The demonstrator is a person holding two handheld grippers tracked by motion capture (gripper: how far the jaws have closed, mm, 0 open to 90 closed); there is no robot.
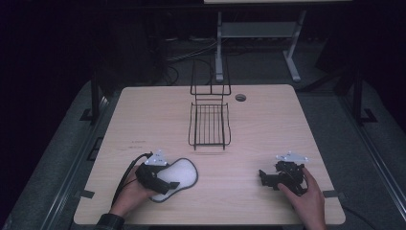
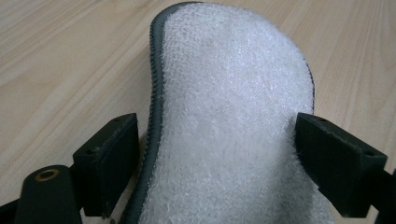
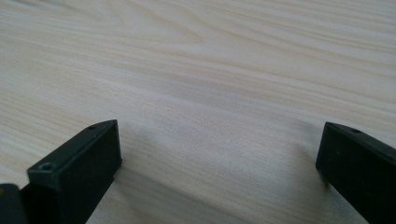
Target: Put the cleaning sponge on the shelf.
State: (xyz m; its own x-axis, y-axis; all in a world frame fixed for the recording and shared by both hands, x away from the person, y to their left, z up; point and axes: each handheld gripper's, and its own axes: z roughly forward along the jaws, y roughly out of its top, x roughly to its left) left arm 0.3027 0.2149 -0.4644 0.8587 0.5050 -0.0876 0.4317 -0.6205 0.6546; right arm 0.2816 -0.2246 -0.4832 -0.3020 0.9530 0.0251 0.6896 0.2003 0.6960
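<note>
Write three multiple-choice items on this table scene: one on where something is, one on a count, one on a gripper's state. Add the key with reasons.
1. Where does the wire rack stand on the table?
A. At the near left corner
B. Near the middle, toward the far edge
C. At the right edge, beside the right gripper

2. How many fleecy white insoles lie on the table?
A. One
B. Two
C. Three

3. How does the left gripper stand?
A. Shut tight on bare table
B. Holding the wire rack
C. Open, one jaw on each side of the insole

Key:
1 B, the high view shows the rack centred, toward the far side.
2 A, a single insole lies by the left hand.
3 C, the left gripper view shows the jaws astride the insole, with a gap at the left jaw.
</note>
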